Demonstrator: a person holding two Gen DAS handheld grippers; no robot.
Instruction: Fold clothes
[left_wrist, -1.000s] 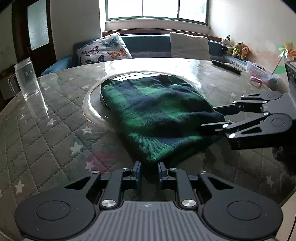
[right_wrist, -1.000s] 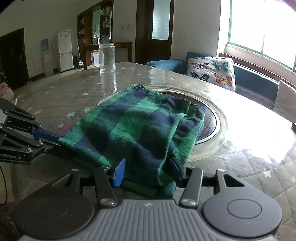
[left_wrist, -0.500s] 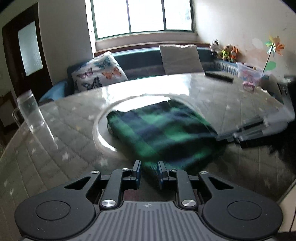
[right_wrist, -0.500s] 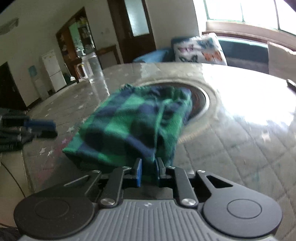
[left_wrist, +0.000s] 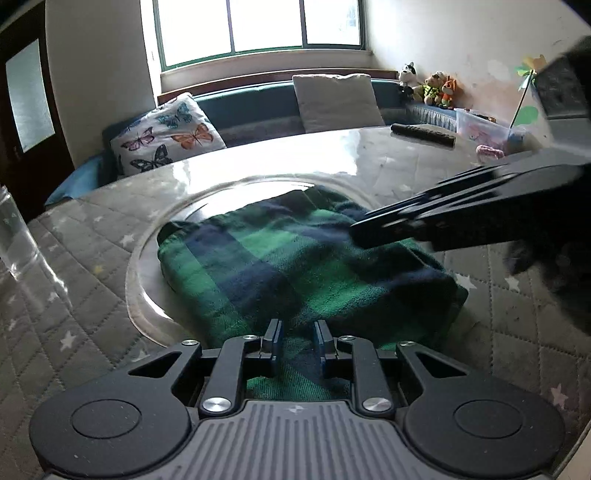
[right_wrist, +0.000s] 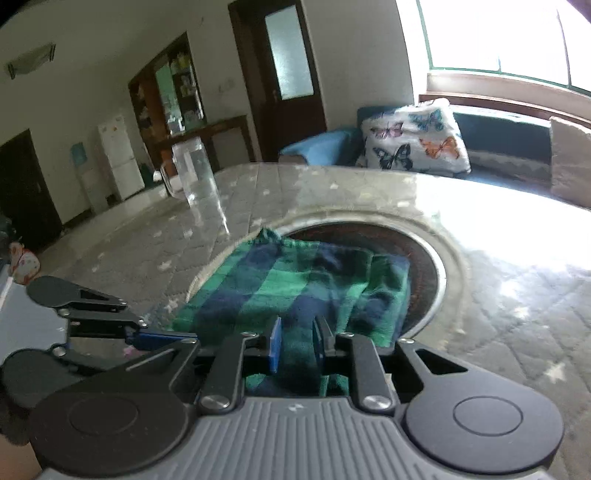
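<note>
I see the folded cloth (left_wrist: 295, 266) lying on the tabletop (left_wrist: 92, 314), partly over the round glass turntable (left_wrist: 147, 280) at its middle. My left claw (left_wrist: 297, 345) sits at the cloth's near edge, my right claw (right_wrist: 297, 345) at the adjoining edge, to its right. A glass mug (right_wrist: 192, 173) stands on the tabletop left of the cloth. A remote (left_wrist: 423, 133) lies at the far right. Behind the tabletop, two cushions (left_wrist: 166, 138) rest on a bench (left_wrist: 255, 114) under the window (left_wrist: 258, 26).

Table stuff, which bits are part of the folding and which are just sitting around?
Part of the job: plaid cloth, left gripper, right gripper, both shut on it.

Lying about: glass jug, remote, butterfly pillow, soft toys.
</note>
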